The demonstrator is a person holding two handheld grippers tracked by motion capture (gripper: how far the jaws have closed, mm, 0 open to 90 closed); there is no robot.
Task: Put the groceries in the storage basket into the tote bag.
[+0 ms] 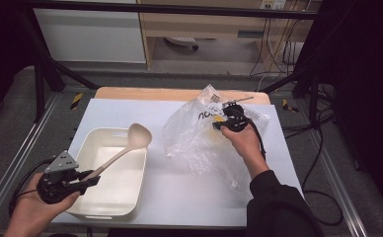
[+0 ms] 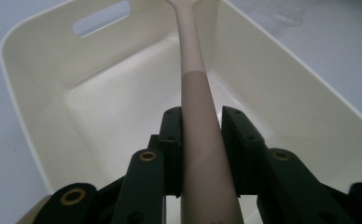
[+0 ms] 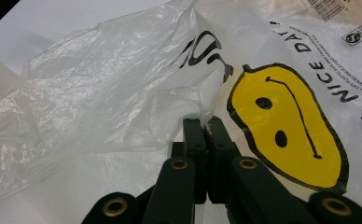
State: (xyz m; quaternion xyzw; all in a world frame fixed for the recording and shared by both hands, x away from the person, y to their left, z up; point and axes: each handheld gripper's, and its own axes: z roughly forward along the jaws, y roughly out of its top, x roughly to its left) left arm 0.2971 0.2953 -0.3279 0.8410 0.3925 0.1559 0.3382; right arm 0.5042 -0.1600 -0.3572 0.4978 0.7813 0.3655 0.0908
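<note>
Ladle [image 1: 125, 150] clamped by its handle in left gripper [image 1: 92, 179], jaws closed on both sides of the handle in the left gripper view [image 2: 201, 140]. Bowl end up, raised over the far right corner of the cream bin [image 1: 83, 148], handle slanting down toward the gripper at near left. In the left gripper view the ladle [image 2: 195, 88] is cut off at the top edge, bowl out of frame; handle end runs off the bottom edge. Bin [image 2: 39, 93] under it, handle slot in far wall; inside looks bare where visible, though the jaws cover the near floor.

Right gripper [image 1: 218, 125] on the clear plastic bag [image 1: 197, 138], mid-right of the white table [image 1: 179, 192]. In the right gripper view [image 3: 206, 128] jaws are pressed together with a fold of the bag [image 3: 114, 88] pinched at the tips; the film there is thin and hard to make out. Yellow smiley print [image 3: 286, 126] just right of the jaws, black lettering partly folded under and cut off at frame edge, unreadable in full. Barcode label [image 3: 328, 7] clipped at top. From high view the hand [image 1: 244, 143] and gripper body hide the pinch point. Bag contents cannot be told.
</note>
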